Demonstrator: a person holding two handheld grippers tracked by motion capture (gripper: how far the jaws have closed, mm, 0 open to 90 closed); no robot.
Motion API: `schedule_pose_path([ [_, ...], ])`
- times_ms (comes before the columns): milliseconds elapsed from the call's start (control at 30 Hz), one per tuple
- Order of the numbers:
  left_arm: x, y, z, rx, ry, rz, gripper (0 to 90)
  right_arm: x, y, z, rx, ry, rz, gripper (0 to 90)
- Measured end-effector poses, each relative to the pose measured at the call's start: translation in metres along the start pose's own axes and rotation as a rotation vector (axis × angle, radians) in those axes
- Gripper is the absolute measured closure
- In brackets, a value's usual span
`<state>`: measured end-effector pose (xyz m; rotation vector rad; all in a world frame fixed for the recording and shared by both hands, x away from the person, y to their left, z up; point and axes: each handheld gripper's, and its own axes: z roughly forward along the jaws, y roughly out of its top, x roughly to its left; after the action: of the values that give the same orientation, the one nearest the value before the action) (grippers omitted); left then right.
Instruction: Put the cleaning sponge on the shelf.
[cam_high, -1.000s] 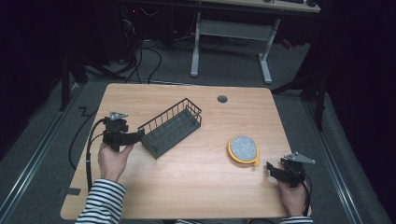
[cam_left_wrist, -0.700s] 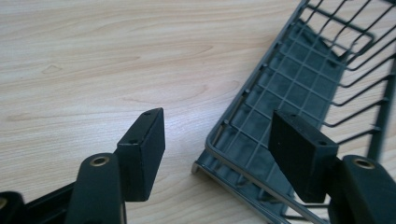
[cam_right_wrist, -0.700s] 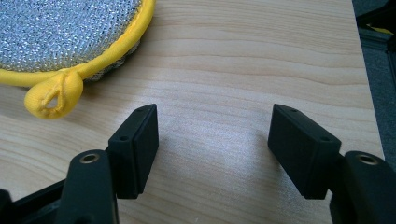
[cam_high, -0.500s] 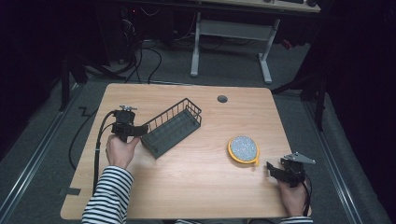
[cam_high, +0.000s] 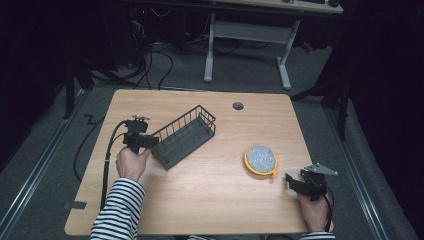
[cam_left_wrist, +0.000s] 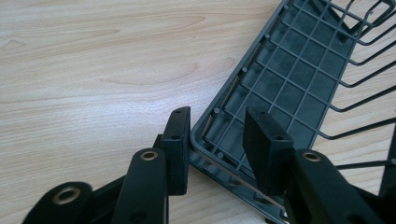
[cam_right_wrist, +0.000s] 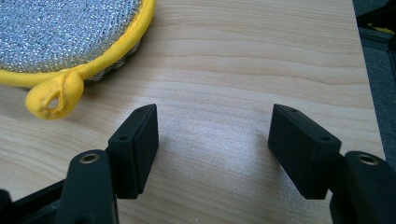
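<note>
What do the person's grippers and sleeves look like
Both the left gripper and the right gripper are black, with two flat rectangular jaws and brass-coloured pivot rivets. A black cable trails from the left; a grey three-cornered plate tops the right. The sleeve is black-and-white striped.

Left claw (cam_high: 152, 142) held low in left hand (cam_high: 131, 162), striped sleeve (cam_high: 116, 210) behind; jaws just closed further, narrow gap kept, rim of basket (cam_left_wrist: 299, 79) caught between. Right claw (cam_high: 290, 181) held level in right hand (cam_high: 311, 210), jaws spread wide, nothing gripped.
</note>
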<state>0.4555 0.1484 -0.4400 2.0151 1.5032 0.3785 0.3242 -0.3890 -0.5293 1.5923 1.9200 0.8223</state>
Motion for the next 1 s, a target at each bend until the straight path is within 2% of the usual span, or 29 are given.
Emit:
schedule_pose_path([
  [267,-0.001,-0.001,-0.001,0.0,0.004,-0.005,64.4,0.0,0.0,0.0,-0.001,0.0,0.0,33.7],
  [567,-0.003,-0.003,-0.002,-0.003,-0.017,0.013,64.6,0.0,0.0,0.0,0.0,0.0,0.0,33.7],
  [1000,-0.016,-0.008,-0.003,-0.008,-0.049,0.054,65.7,0.001,0.0,0.0,0.001,-0.002,-0.011,33.7],
])
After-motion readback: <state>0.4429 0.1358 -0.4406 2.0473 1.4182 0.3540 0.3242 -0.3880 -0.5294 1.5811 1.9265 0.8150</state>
